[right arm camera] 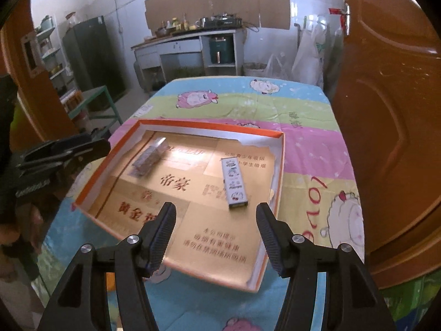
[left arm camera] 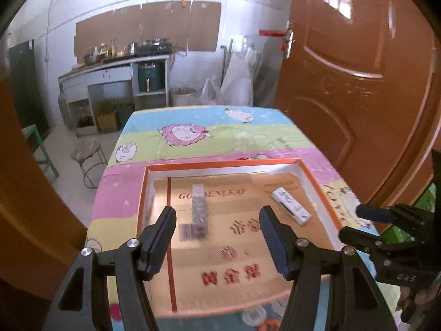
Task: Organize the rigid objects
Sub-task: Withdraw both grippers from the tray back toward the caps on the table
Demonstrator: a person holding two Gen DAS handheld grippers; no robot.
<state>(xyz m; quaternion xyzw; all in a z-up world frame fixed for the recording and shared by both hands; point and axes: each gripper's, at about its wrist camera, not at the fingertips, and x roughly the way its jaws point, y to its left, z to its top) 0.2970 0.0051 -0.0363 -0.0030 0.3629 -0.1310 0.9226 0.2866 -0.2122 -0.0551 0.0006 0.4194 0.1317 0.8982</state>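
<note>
Cardboard, we judge: two slim boxes, patterned (right arm camera: 234, 183) and grey (right arm camera: 147, 158), lie apart in the tray (right arm camera: 278, 171), light, stiff; we'd pinch their long sides. Both hand-held grippers, left (left arm camera: 217, 238) and right (right arm camera: 216, 237), hover released, empty.

Bright daylight from high windows, motion blur smearing both views, strong fisheye bending and dark corners.

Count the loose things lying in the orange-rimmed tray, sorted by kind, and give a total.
Grey patterned box: 1
White cartoon-printed box: 1
Total in the tray: 2
</note>
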